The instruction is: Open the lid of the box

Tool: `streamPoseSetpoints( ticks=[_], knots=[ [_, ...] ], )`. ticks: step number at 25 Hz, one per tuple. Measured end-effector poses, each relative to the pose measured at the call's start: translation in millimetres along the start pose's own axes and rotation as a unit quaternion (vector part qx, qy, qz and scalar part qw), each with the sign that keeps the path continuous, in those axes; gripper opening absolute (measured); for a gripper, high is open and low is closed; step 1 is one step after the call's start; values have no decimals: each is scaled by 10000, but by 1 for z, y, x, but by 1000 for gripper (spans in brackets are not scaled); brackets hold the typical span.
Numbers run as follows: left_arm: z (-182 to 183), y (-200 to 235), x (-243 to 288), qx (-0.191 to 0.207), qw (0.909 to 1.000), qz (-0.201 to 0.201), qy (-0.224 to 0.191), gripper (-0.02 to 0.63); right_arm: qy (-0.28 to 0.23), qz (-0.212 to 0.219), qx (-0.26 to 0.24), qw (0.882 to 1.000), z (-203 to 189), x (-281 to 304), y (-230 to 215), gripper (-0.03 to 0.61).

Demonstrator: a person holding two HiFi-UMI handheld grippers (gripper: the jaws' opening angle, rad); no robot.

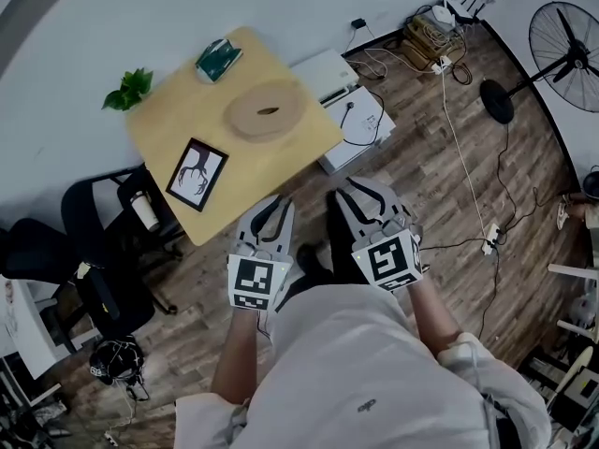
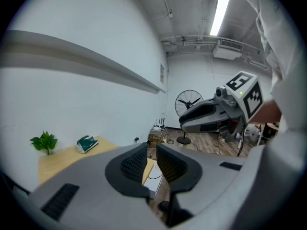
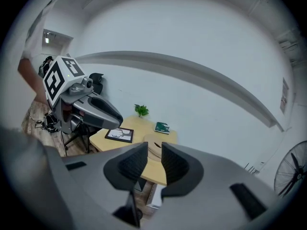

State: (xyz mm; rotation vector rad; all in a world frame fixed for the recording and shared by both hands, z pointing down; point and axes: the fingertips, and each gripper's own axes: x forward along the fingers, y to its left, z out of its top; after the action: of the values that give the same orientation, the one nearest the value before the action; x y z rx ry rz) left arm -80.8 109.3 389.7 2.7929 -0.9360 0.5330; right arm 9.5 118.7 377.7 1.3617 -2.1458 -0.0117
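A round, flat wooden box with its lid on (image 1: 267, 110) lies on a pale wooden table (image 1: 178, 120), ahead of me to the left. Through the right gripper's jaws, in the right gripper view, that box (image 3: 154, 147) shows far off. My left gripper (image 1: 272, 201) and right gripper (image 1: 361, 187) hang side by side in front of my body, short of the table edge, over the floor. Both touch nothing. The left gripper (image 2: 151, 159) shows a narrow gap between its pads; the right gripper (image 3: 154, 159) shows a wider one. Nothing is between either pair.
On the table also lie a green packet (image 1: 218, 59), a framed picture (image 1: 197, 173) and a small plant (image 1: 129, 89). White boxes (image 1: 351, 120) stand on the floor beside the table, a black chair (image 1: 94, 251) at its left, and a fan (image 1: 566, 31) with cables to the right.
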Motion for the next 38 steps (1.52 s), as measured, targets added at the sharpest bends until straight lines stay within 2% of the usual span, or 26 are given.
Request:
streamPoseSetpoints(
  ticks=[10,22,31,38],
  knots=[
    [2,28,33,-46,9999,56,132,88,-14,250,-52,9997,5,44,-22,134],
    [19,54,91,-94,9992,194,350,104,-5,588,-116,9982,4,92,-74,156],
    [41,67,137,-121,9969,576,531,118,-144,991,-217,9947,2,122,-123,172],
    [40,75,171,-243,9927,904,759,133,-194,1457,-361,9885,-9,148,-148,178]
  ],
)
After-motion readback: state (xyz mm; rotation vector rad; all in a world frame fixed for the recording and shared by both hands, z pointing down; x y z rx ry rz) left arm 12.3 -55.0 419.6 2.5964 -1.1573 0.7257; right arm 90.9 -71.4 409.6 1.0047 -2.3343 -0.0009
